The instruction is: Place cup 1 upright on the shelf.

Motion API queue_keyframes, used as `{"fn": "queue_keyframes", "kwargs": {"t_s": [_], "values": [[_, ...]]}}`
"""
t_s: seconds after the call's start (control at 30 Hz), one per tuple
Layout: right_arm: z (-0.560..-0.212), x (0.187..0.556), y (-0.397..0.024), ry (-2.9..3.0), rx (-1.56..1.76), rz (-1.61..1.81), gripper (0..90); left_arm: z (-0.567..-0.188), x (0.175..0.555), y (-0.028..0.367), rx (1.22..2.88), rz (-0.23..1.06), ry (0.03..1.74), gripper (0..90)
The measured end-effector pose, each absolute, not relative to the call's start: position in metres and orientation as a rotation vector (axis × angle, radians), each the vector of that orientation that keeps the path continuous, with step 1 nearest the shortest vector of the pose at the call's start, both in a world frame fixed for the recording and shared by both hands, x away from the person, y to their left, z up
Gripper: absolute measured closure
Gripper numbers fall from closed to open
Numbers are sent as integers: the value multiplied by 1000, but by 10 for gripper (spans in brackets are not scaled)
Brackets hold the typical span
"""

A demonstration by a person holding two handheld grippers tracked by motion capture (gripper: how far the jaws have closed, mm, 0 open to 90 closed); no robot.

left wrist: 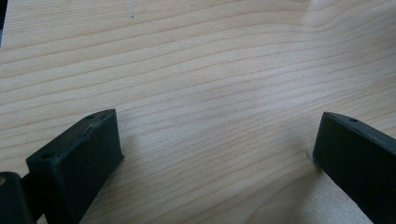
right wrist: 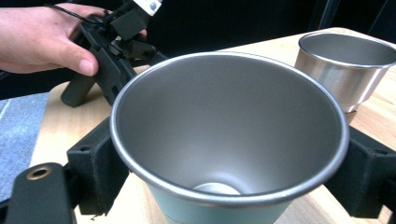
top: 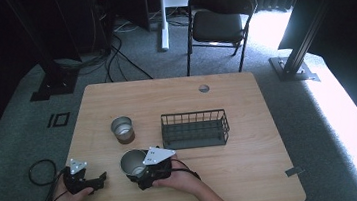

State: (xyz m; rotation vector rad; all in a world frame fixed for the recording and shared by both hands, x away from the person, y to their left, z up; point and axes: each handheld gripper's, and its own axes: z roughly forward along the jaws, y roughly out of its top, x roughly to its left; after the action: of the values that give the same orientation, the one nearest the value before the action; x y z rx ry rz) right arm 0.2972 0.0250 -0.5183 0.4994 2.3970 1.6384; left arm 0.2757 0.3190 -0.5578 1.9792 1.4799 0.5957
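A steel cup (top: 131, 161) with a pale green outer wall stands upright near the table's front edge, and my right gripper (top: 135, 170) is shut on it. In the right gripper view the cup (right wrist: 224, 121) sits between the two black jaws of the right gripper (right wrist: 229, 161), which press on both of its sides. A second steel cup (top: 122, 129) stands a little farther back, also seen as the second cup (right wrist: 345, 65) at the upper right. My left gripper (top: 99, 179) rests at the front left of the table. Its jaws stand wide apart over bare wood, so the left gripper (left wrist: 217, 137) is open.
A black wire basket (top: 195, 129) stands right of the cups at mid-table. The wooden table (top: 253, 163) has a cable hole (top: 204, 88) near its far edge. A folding chair (top: 218, 21) stands beyond it. A hand (right wrist: 42, 37) holds the left gripper (right wrist: 116, 42).
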Motion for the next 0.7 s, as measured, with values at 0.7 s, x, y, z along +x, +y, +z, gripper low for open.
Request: {"fn": "queue_keyframes", "kwargs": {"t_s": [0.7], "values": [[-475, 293, 17, 2390, 519, 1688, 125, -558, 276, 319, 1978, 594, 1481, 17]]}}
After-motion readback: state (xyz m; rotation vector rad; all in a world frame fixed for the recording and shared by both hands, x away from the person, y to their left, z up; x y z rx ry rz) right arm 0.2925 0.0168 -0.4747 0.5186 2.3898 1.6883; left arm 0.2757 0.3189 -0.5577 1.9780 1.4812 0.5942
